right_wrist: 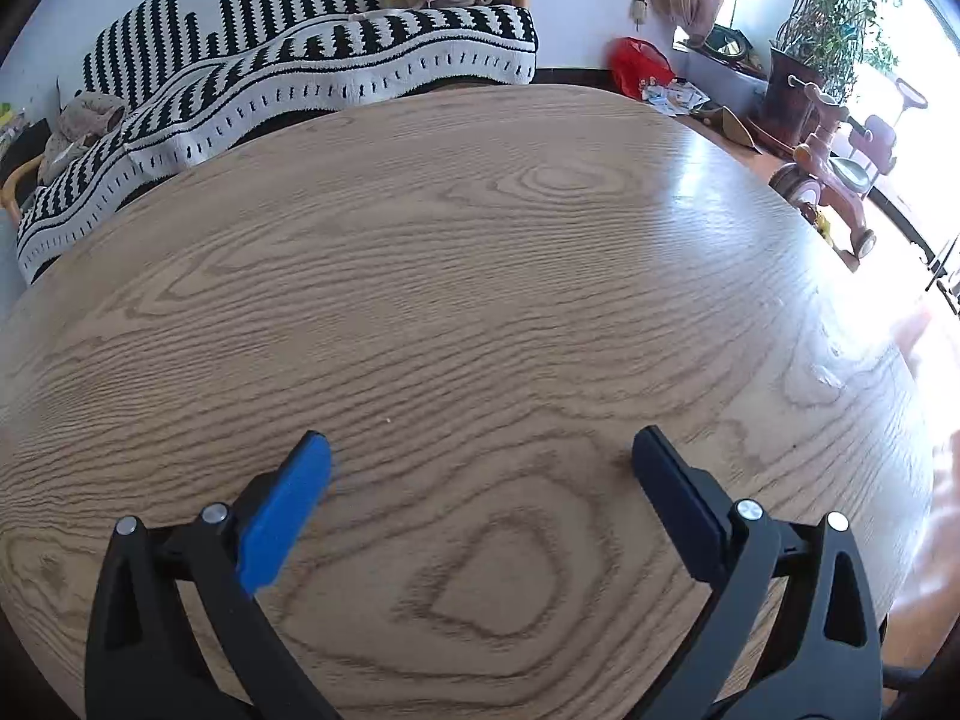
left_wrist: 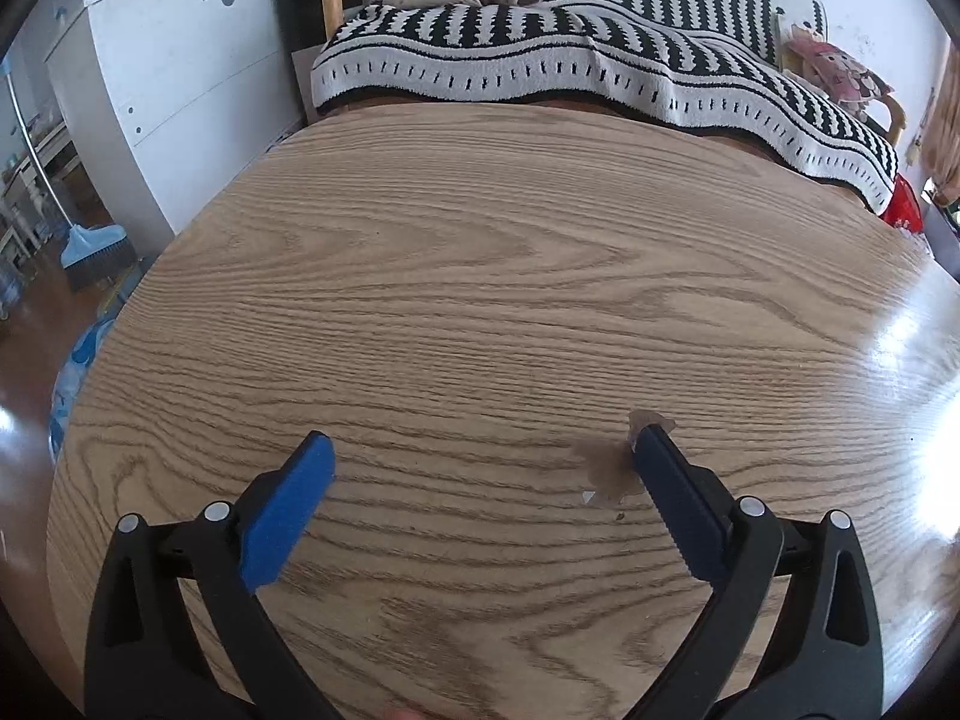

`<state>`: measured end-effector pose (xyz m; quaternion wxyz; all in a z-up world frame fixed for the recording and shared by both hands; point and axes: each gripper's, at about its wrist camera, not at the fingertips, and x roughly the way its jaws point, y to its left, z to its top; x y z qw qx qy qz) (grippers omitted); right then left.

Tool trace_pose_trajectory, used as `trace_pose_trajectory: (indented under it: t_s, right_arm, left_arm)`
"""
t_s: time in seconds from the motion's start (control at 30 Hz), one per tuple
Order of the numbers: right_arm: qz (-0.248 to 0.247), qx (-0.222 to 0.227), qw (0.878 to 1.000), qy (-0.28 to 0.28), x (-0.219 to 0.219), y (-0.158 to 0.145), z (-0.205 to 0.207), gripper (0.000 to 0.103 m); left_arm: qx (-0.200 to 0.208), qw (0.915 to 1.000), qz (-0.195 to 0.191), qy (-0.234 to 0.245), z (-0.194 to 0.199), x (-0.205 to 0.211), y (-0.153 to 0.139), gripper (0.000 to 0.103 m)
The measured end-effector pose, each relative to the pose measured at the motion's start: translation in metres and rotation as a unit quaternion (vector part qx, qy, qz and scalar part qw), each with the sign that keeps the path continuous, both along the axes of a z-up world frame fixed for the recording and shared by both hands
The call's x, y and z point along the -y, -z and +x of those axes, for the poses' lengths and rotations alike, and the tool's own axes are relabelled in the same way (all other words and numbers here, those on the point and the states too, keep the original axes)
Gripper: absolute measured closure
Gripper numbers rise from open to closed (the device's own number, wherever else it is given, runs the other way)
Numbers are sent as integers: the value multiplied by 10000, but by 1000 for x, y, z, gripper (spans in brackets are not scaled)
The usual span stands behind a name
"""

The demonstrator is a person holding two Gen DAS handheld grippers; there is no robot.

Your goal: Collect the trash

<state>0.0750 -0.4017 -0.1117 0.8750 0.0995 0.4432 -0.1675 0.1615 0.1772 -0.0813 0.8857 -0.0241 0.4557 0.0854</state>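
The left gripper [left_wrist: 483, 450], black-armed with two blue pads, is hanging spread wide over the round wood-grain table [left_wrist: 480, 252], nothing between its fingers. Just beside the tip of its right-hand finger, low and right of centre in the left wrist view, one small crumpled scrap of clear brownish film [left_wrist: 651, 420] is lying on the wood, touching or nearly touching the pad; its outline is too faint to give a long axis or a pointing direction. Below it a brownish smear [left_wrist: 603, 468] is staining the tabletop, with one tiny white fleck [left_wrist: 589, 497] and one dark crumb [left_wrist: 618, 516] at its lower edge. The right gripper [right_wrist: 480, 447] is likewise standing fully spread, its jaws just finishing their opening, over bare wood with nothing between the pads; one pale speck [right_wrist: 389, 419] is lying above its left finger. Farther out, across the top of both views, one black-and-white striped blanket [left_wrist: 600, 48] is draping a sofa. At the left edge of the left wrist view one blue broom [left_wrist: 96, 249] is leaning by a white cabinet [left_wrist: 180, 78]. At the upper right of the right wrist view one red bag [right_wrist: 639, 63], one potted plant [right_wrist: 840, 6] and one maroon tricycle [right_wrist: 831, 174] are standing, partly washed out by glare.
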Motion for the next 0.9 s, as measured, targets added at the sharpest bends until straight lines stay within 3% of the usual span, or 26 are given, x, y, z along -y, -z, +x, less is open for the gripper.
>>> trace_pose_trajectory:
  t_s: [0.9]
  right_arm:
    - [-1,1,10000,1,0,0,0,5]
  left_arm:
    - [0,10000,-1,-1,0,0,2,6]
